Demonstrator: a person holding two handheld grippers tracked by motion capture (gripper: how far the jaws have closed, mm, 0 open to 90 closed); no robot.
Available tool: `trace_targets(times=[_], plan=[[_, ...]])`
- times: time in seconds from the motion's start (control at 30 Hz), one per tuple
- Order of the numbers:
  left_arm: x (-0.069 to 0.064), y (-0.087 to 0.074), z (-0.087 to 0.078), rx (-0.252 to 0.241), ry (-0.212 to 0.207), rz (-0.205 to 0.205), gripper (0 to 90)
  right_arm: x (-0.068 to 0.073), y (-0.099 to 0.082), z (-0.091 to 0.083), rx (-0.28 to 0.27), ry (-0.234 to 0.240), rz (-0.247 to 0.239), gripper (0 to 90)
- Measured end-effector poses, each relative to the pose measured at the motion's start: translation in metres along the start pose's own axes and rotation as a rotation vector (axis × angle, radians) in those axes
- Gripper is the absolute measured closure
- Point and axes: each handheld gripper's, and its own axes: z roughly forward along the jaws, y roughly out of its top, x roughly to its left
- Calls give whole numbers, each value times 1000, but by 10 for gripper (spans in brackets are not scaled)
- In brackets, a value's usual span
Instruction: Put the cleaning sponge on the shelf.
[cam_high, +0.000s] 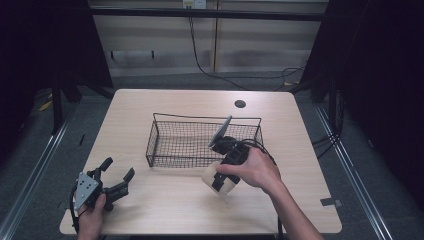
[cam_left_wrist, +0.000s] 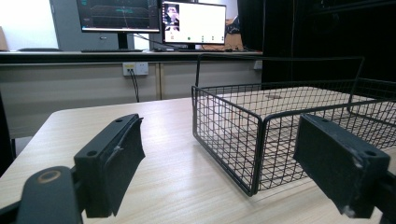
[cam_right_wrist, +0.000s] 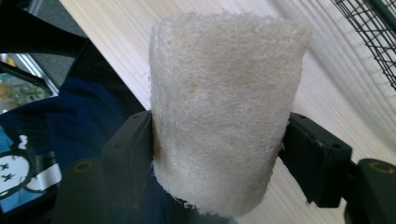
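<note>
Right claw (cam_right_wrist: 219, 154) grips the loofah roll (cam_right_wrist: 224, 107), seemingly just above the table (cam_high: 165, 200); left claw (cam_left_wrist: 219, 163) gapes empty

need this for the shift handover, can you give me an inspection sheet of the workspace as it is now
surface: light wood table with a dark round hole near its far edge
job's things: pale fibrous loofah cylinder; black wire basket, nothing in it
clutter: nothing seen
grippers: right gripper shut on the loofah cylinder, in front of the basket; left gripper open, holding nothing, at the near left of the table
cables: black cables on the floor behind the table; cable at the right gripper
surroundings: monitors on a bench, wall socket, dark curtains
</note>
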Motion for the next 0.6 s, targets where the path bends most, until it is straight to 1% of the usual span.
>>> trace_targets(times=[0.1,0.2,0.27,0.33,0.37,0.43,0.6], plan=[[0,0,0,0,0,0,155,0,1,-5,0,-3,2,289],[0,0,0,0,0,0,155,-1,3,-11,3,6,-4,289],[0,0,0,0,0,0,155,0,4,-15,-14,-2,6,289],[0,0,0,0,0,-1,155,0,6,-19,-7,8,0,289],[0,0,0,0,0,0,155,1,7,-21,-7,4,9,289],[0,0,0,0,0,0,155,0,8,-23,-3,5,2,289],[0,0,0,0,0,0,155,-4,11,-27,-7,9,7,289]])
